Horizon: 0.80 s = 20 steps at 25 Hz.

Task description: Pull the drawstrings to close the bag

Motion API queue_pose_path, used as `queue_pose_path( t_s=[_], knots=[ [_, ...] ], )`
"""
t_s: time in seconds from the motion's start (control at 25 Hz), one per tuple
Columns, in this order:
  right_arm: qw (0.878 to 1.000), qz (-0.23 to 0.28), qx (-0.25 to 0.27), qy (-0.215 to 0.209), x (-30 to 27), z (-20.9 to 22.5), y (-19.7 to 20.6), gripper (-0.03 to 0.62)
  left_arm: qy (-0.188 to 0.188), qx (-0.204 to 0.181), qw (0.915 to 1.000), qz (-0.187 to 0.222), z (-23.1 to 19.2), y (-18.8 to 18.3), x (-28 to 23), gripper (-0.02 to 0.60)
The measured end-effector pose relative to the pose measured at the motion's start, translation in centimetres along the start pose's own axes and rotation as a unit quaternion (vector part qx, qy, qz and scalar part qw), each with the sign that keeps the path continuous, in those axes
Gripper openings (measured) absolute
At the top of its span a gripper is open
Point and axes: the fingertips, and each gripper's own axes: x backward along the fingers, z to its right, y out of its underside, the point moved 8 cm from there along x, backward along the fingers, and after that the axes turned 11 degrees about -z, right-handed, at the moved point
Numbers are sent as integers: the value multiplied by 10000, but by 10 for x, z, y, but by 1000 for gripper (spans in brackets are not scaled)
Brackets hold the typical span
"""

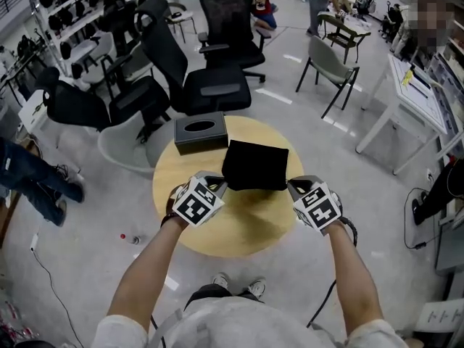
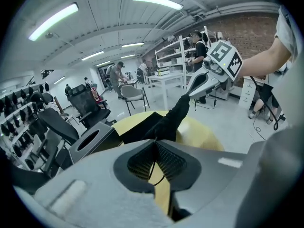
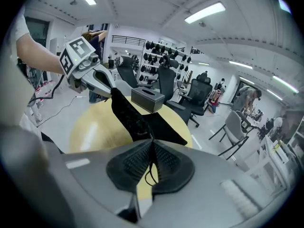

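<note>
The soft fabric drawstring bag (image 1: 255, 165) is showing plain matt black; the round wooden table (image 1: 239, 230) is glowing pale yellow; the oblong tissue box (image 1: 201, 133) is looking dark charcoal; the grey plastic left gripper (image 2: 154, 144) and grey plastic right gripper (image 3: 152, 144) are wearing black ribbed pads (image 2: 173, 163) and marker cubes (image 1: 197, 203) patterned in black-and-white squares; the thin drawstring cords (image 3: 148, 172) are showing black.

Black drawstring (image 3: 152, 166) in right gripper (image 3: 154, 143)

Your L arm (image 1: 148, 267) & R arm (image 1: 355, 274) reach fwd and down, elbows slightly bent. L gripper (image 1: 221, 187) & R gripper (image 1: 292, 187) sit level, well apart, tips angled inward. Both jaw pairs are closed tight, each pinching a thin black cord (image 2: 152, 167).
</note>
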Motion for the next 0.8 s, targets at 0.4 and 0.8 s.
queue_pose_path(
  t_s=[0.4,0.8],
  knots=[
    [9981,529,53,319,25,9,-38,6,-596,101,9976,347,-21,-18,32,8],
    [9915,1095,91,693,54,17,-73,7,-1144,172,9901,795,-36,-40,74,8]
  ],
)
